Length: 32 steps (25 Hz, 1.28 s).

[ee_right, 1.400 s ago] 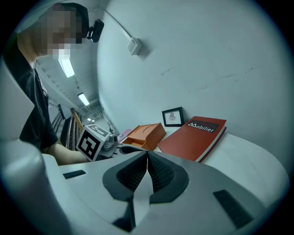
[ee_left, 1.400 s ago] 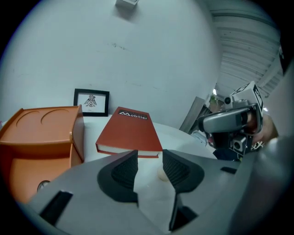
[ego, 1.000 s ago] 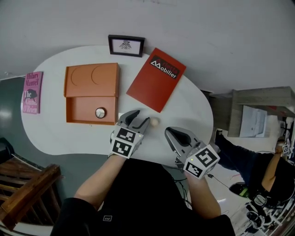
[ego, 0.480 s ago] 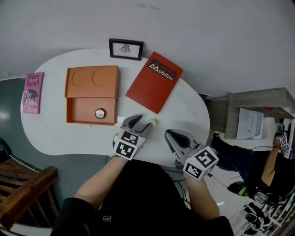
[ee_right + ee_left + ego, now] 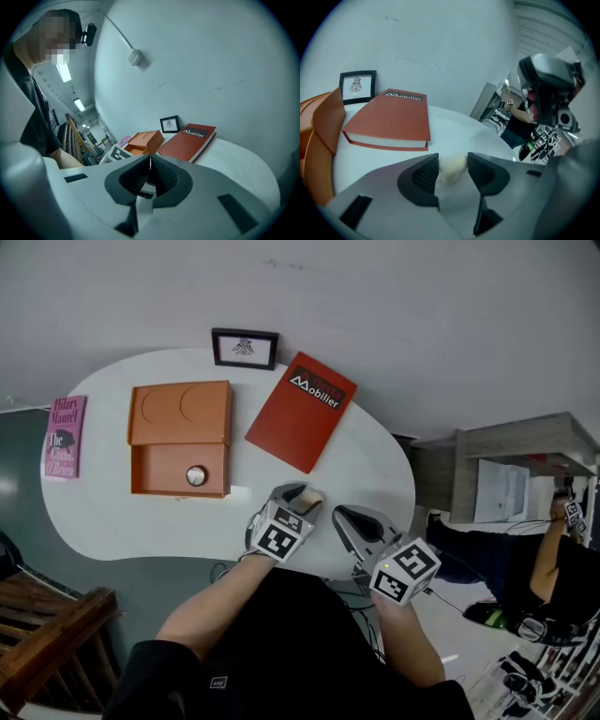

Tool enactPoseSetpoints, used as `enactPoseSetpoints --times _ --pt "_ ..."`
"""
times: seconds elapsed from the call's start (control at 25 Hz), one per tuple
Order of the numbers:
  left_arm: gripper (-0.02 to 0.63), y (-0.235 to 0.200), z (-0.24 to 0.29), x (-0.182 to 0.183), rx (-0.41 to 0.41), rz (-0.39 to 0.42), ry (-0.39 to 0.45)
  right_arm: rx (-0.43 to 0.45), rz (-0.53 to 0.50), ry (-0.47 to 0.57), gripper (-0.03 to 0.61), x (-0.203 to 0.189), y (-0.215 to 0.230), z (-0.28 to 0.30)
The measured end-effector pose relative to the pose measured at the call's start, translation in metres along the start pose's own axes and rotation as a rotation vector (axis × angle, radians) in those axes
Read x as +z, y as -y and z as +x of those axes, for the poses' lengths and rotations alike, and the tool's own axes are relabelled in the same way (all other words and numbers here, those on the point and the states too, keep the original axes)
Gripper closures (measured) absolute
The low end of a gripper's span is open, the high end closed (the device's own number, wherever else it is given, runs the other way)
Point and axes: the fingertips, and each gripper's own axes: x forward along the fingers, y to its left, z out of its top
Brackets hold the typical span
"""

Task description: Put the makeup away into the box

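Currently the left gripper (image 5: pixel 302 495) is at the near middle of the white oval table (image 5: pixel 375 470), closed on a cream makeup sponge (image 5: pixel 452 168). In the left gripper view the sponge fills the gap between the 2 dark ribbed pads (image 5: pixel 423 176) and touches both. It sits low between them, at or just above the table surface; contact with the table cannot be made out.

The right gripper (image 5: pixel 149 161) hovers just to the right of the left one, over the table's near edge. Its jaws are pressed together with nothing between them.

The orange box (image 5: pixel 141 486) stands on the left half of the table, well apart from the sponge. It is open, and its lid (image 5: pixel 178 409) lies flat behind the tray. 1 small round compact (image 5: pixel 196 475) lies inside the tray, near its front wall.

Other items on the table:
- A red book (image 5: pixel 302 412) lies flat and angled, just right of the box and beyond the left gripper.
- A small framed picture (image 5: pixel 244 348) stands upright at the far edge.
- A pink paperback (image 5: pixel 62 437) lies at the left end.
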Motion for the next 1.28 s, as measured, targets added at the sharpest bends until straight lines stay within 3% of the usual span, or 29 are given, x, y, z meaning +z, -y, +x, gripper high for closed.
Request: enactPoseSetpoints --times 0.2,0.32,0.48,0.76,1.04,1.28 --pt "0.452 0.010 -0.003 0.011 0.025 -0.023 0.003 -0.018 -0.004 0.046 0.541 0.017 0.000 -0.029" --pt "0.453 0.012 -0.030 0.038 0.048 -0.021 0.069 -0.010 -0.030 0.089 0.540 0.030 0.003 -0.045" --pt "0.453 0.002 -0.086 0.068 0.145 -0.045 0.170 0.031 -0.042 0.109 0.541 0.035 0.005 -0.051" --pt "0.453 -0.029 -0.176 0.103 0.274 -0.061 0.350 0.140 -0.102 0.077 0.541 0.045 -0.026 -0.011" --pt "0.451 -0.095 -0.269 0.084 0.341 -0.058 0.460 0.117 -0.153 0.070 0.541 0.061 -0.074 0.052" --pt "0.449 -0.183 -0.352 0.027 0.342 -0.053 0.450 0.059 -0.116 0.131 0.540 0.082 -0.143 0.139"
